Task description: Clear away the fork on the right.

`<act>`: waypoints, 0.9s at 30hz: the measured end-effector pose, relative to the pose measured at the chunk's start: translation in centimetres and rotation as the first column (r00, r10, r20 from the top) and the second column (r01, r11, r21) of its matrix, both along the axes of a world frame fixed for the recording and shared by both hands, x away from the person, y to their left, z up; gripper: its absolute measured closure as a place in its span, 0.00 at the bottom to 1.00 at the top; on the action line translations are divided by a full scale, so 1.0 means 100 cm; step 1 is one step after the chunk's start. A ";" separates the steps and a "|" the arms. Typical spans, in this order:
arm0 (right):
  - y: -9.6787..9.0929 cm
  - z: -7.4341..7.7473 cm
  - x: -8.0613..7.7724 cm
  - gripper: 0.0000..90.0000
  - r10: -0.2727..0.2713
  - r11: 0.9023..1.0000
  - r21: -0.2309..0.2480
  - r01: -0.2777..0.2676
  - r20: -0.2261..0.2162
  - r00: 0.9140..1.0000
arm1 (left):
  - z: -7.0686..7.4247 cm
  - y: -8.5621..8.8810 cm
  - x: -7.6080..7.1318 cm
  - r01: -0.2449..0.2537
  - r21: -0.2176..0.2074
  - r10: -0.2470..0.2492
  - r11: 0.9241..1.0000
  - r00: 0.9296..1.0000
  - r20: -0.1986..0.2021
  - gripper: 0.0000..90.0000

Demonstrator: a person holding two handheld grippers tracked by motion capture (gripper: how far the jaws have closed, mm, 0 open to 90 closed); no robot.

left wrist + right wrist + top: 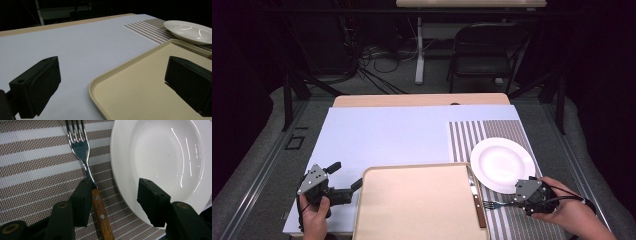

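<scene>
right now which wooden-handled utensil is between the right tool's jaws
The fork, lying on the striped mat beside the plate. The knife lies farther off, along the tray's right edge, away from the right tool.

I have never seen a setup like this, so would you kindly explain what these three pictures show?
A person sits at a table holding a two-jaw claw tool in each hand. One camera looks down from above; one more rides on each claw. The left claw hangs open at the corner of a beige tray, holding nothing. The right claw stands open over a striped placemat: a wooden-handled fork lies against one jaw, unpinched, and the other jaw is over a white plate. A knife rests on the tray's right edge.
</scene>
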State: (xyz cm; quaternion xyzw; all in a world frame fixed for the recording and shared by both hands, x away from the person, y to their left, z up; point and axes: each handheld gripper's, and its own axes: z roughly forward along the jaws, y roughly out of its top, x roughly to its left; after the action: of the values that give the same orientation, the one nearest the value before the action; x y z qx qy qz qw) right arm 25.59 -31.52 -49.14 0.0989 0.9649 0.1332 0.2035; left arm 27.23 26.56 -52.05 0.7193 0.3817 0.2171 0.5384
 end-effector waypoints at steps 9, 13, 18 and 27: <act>0.003 -0.004 -0.001 0.61 0.051 0.995 -0.081 -0.054 -0.037 0.998 | 0.000 0.000 0.000 -0.002 -0.001 0.002 1.000 1.000 -0.003 0.00; 0.003 -0.006 -0.005 0.62 0.049 0.995 -0.086 -0.052 -0.040 0.998 | 0.000 0.000 0.000 -0.001 0.001 0.001 1.000 1.000 -0.003 0.00; 0.003 -0.006 -0.006 0.65 0.027 0.994 -0.107 -0.032 -0.048 0.998 | 0.000 -0.001 0.000 -0.001 0.002 0.001 1.000 1.000 -0.002 0.00; 0.001 -0.012 -0.004 0.72 -0.002 0.989 -0.147 -0.011 -0.088 0.996 | 0.000 0.000 0.001 0.000 0.004 0.000 1.000 1.000 -0.012 0.00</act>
State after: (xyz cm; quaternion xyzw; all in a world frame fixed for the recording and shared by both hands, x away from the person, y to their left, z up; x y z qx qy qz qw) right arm 25.21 -31.41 -50.31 0.0871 0.9804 0.0578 0.1672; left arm 27.28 26.55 -52.10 0.7217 0.3844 0.2137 0.5345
